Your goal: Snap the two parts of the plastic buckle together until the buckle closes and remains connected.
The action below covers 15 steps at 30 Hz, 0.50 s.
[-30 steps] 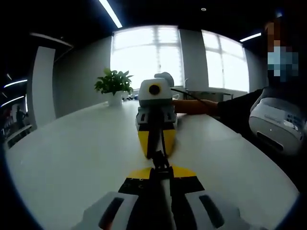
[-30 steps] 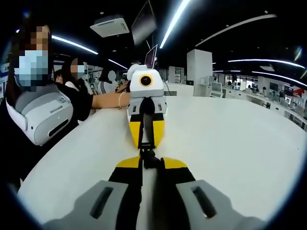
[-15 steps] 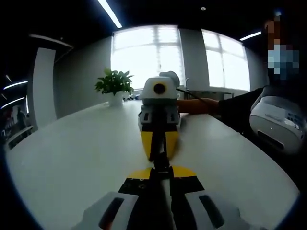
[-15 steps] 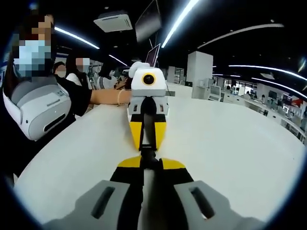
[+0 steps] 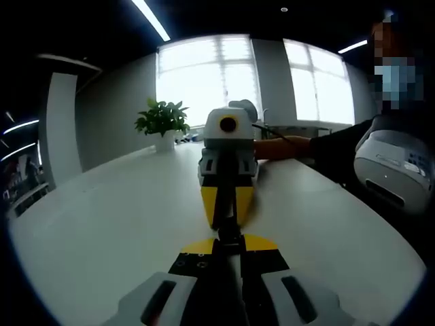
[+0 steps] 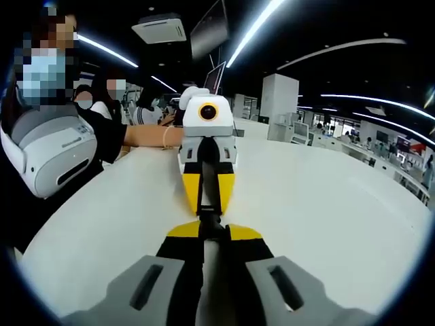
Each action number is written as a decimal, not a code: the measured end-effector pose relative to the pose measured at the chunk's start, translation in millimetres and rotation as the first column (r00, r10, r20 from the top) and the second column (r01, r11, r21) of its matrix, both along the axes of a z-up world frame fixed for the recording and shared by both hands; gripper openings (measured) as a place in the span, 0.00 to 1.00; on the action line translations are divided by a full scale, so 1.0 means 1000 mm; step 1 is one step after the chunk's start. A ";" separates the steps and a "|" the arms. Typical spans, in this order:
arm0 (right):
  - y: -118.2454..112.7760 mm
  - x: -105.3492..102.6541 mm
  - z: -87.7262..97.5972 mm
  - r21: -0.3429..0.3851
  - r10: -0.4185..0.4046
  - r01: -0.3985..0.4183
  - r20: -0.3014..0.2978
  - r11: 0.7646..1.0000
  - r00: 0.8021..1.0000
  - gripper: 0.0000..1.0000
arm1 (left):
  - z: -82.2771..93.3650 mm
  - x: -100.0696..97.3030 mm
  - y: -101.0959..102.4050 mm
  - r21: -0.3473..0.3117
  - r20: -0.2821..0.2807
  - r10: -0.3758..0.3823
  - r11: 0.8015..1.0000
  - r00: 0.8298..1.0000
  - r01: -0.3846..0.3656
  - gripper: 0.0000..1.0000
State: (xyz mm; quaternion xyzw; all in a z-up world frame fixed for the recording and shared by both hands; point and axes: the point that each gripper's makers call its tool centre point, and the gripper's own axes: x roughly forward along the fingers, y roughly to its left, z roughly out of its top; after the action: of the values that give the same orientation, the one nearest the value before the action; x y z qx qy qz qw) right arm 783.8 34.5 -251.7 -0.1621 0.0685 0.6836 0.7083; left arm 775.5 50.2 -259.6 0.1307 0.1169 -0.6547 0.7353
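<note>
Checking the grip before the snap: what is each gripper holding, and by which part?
The left gripper and right gripper face each other, each shut on one end of the black buckle between their tips.

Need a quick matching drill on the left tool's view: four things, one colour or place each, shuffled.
Things:
1. plant
2. table
3. right tool
4. buckle

Descriptions:
A. white, broad surface under everything
B. black, between the two tools
C. green, in a white pot near the window
D. yellow at the tip, pointing back at the camera

Pairs: 1-C, 2-A, 3-D, 4-B
</note>
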 end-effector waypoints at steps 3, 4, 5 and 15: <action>0.001 0.000 0.000 0.000 -0.007 0.007 0.001 1.000 1.000 0.11 | 0.000 0.000 0.000 0.001 0.003 0.002 1.000 1.000 -0.002 0.10; 0.001 0.000 0.000 0.000 -0.008 0.008 0.003 1.000 1.000 0.11 | 0.000 0.000 0.000 0.001 0.004 0.003 1.000 1.000 -0.003 0.10; 0.001 0.001 0.000 0.000 -0.011 0.011 0.004 1.000 1.000 0.11 | 0.000 0.000 0.000 0.001 0.004 0.004 1.000 1.000 -0.004 0.10; 0.012 0.002 0.004 -0.009 -0.038 0.039 0.062 0.999 0.997 0.11 | 0.000 0.000 0.001 -0.002 0.003 0.017 1.000 1.000 -0.017 0.10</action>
State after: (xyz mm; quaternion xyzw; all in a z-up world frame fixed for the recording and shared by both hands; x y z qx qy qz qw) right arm 785.7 46.2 -248.0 -0.1853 0.0533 0.6641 0.7224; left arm 775.3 51.2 -259.4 0.1298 0.1164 -0.6483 0.7411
